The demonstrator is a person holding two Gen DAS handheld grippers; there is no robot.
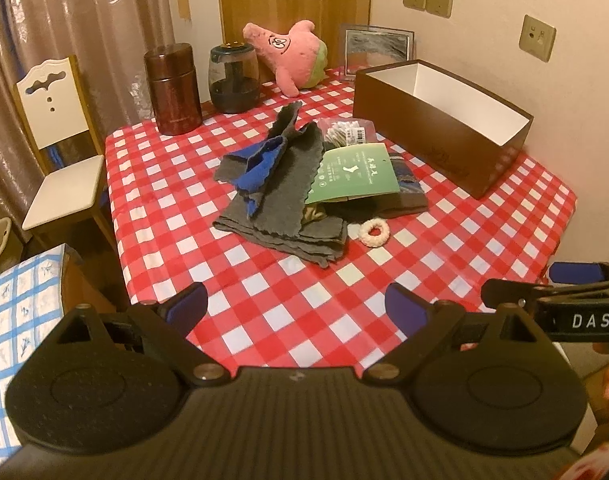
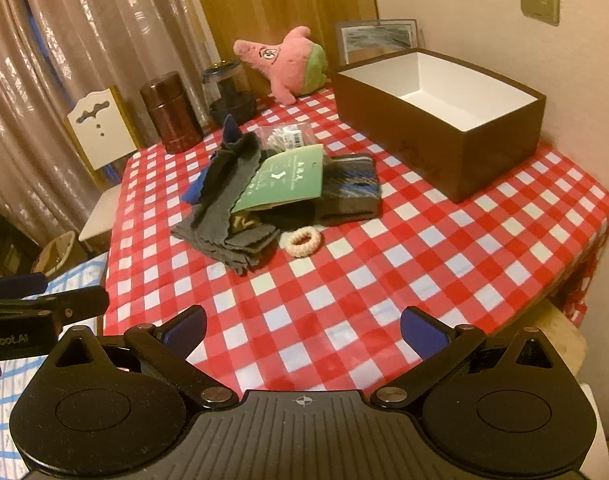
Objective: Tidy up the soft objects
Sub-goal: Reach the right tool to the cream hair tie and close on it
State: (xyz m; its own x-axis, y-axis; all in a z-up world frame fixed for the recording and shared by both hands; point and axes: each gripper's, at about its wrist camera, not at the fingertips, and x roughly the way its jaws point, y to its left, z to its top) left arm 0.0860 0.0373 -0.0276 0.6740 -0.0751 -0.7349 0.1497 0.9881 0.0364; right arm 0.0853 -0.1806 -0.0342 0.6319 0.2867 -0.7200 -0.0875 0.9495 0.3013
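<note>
above the tablecloth [image 1: 264, 304], both jaws wide, empty

2 wrist views side by side, near edge, facing across the checkered table [image 1: 264, 320]; same pile.

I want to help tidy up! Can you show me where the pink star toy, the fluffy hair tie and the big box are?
pink star plush [image 2: 286, 62]: right wrist view, on its pink body.
cream scrunchie [image 2: 303, 241]: right wrist view, on the ring's near edge.
brown box [image 2: 428, 136]: right wrist view, on its front outer wall.
</note>
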